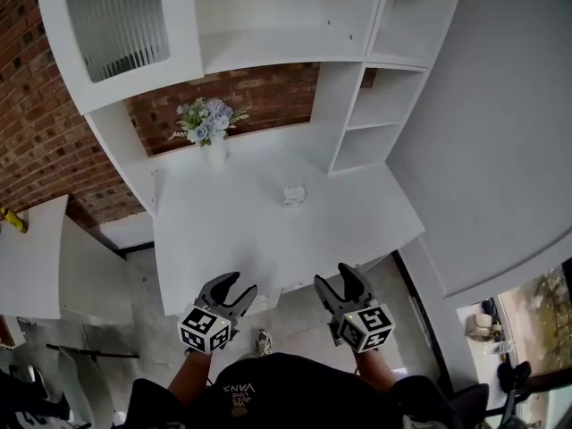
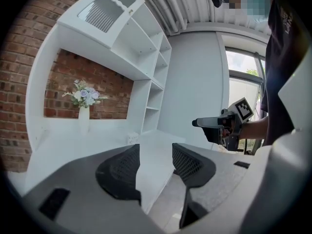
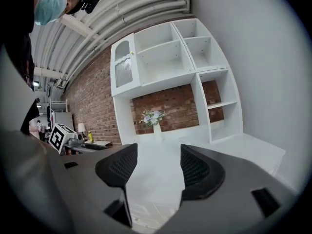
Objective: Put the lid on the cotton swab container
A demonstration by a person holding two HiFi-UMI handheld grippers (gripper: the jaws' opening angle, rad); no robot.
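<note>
A small clear cotton swab container [image 1: 294,195] stands near the middle of the white desk [image 1: 223,239]; in the left gripper view the container [image 2: 132,140] shows as a tiny pale box far ahead. I cannot make out a separate lid. My left gripper [image 1: 234,286] hovers short of the desk's near edge, jaws open and empty, and the same gap shows in its own view [image 2: 156,162]. My right gripper [image 1: 340,280] is beside it, also open with nothing between its fingers, as its own view [image 3: 157,167] confirms. Both stand well away from the container.
A white vase of pale flowers [image 1: 211,132] stands at the back of the desk against a brick wall. White shelving [image 1: 375,88] rises at the desk's right. A second white table [image 1: 31,257] lies to the left. A grey wall [image 1: 500,132] closes in on the right.
</note>
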